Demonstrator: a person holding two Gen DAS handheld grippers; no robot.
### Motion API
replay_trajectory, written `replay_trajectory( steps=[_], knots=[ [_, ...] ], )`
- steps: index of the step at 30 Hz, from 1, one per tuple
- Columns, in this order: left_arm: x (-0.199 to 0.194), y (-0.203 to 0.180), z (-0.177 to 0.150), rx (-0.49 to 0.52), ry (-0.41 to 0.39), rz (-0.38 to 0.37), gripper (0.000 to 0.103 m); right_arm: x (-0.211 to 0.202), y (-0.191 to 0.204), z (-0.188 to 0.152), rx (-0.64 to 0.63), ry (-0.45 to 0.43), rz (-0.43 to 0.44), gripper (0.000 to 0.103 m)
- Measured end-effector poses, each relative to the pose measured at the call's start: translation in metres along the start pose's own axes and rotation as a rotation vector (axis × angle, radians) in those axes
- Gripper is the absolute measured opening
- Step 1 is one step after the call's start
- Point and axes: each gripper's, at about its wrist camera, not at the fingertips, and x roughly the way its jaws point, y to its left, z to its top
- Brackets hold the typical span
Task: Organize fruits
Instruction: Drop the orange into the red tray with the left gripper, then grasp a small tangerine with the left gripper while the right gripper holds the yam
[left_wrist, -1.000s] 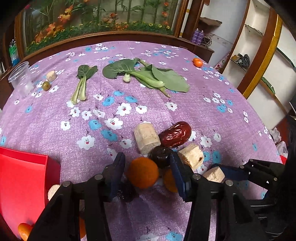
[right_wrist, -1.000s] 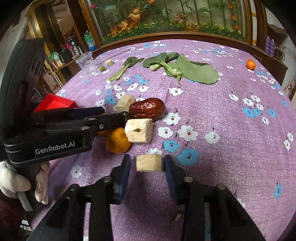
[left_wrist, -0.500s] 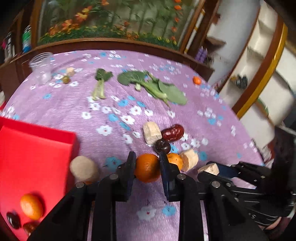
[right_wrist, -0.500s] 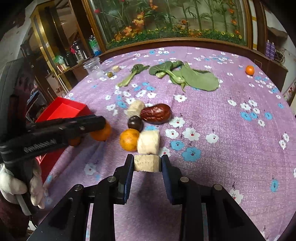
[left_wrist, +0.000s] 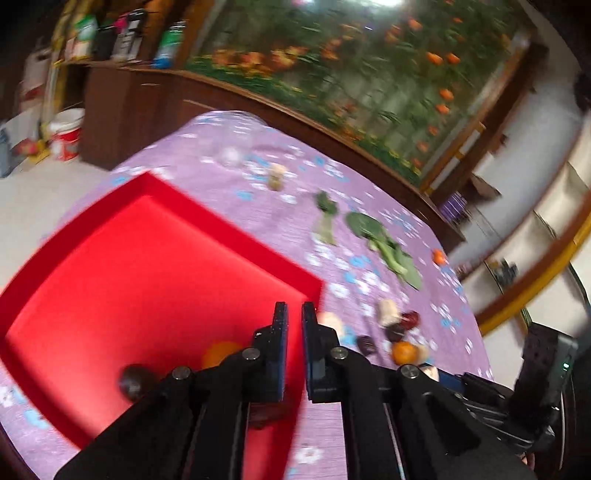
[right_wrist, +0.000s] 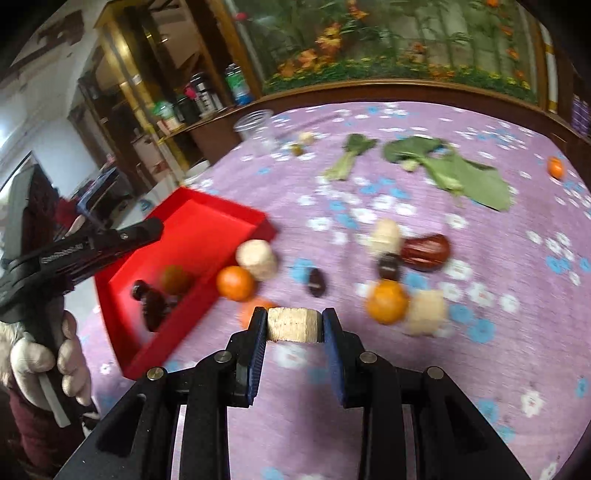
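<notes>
My left gripper (left_wrist: 292, 314) hangs over the near right corner of the red tray (left_wrist: 110, 266); its jaws are nearly together with nothing between them. An orange (left_wrist: 218, 352) and a dark fruit (left_wrist: 133, 380) lie in the tray. My right gripper (right_wrist: 294, 325) is shut on a pale sugarcane chunk (right_wrist: 293, 325), held above the cloth. In the right wrist view an orange (right_wrist: 235, 282) sits by the tray's edge (right_wrist: 236, 214), another orange (right_wrist: 387, 301) and a red date (right_wrist: 424, 248) lie to the right. The left gripper (right_wrist: 147, 229) shows over the tray there.
Purple flowered tablecloth (right_wrist: 480, 369). Several sugarcane chunks (right_wrist: 258, 258) and dark fruits (right_wrist: 317, 282) lie mid-table. Leafy greens (right_wrist: 454, 173), a plastic cup (right_wrist: 256, 127) and a small orange (right_wrist: 555, 167) are at the far side. Cabinets and a planter ring the table.
My left gripper swung left over the red tray and no longer holds the orange; its jaws closed up. My right gripper lifted the sugarcane chunk and moved left.
</notes>
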Motion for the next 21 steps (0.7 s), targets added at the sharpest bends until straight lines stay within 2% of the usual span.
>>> replay_trajectory(
  steps=[3,5,7,8,9,12,17,21],
  knots=[
    [-0.004,0.015,0.0,-0.038,-0.001,0.018,0.008,0.009,0.021,0.01,-0.038,0.001,0.009,0.033],
    [-0.007,0.016,-0.001,-0.022,0.007,0.018,0.008,0.011,0.025,0.013,-0.042,-0.004,-0.004,0.033],
    [-0.009,0.006,-0.008,0.014,0.024,-0.017,0.017,0.008,0.017,0.011,-0.01,-0.002,-0.018,0.033],
    [-0.007,-0.004,-0.013,0.044,0.041,-0.048,0.03,0.005,0.008,0.008,0.015,-0.001,-0.039,0.033],
    [-0.006,-0.011,-0.019,0.07,0.053,-0.075,0.037,0.003,0.001,0.005,0.032,0.0,-0.06,0.033],
    [0.009,-0.047,-0.04,0.176,0.13,-0.173,0.038,-0.009,-0.024,-0.006,0.103,-0.003,-0.12,0.033],
    [0.036,-0.107,-0.084,0.339,0.265,-0.265,0.041,-0.044,-0.062,-0.025,0.21,-0.052,-0.162,0.032],
    [0.049,-0.137,-0.111,0.431,0.317,-0.261,0.047,-0.061,-0.077,-0.037,0.249,-0.077,-0.151,0.032]
  ],
)
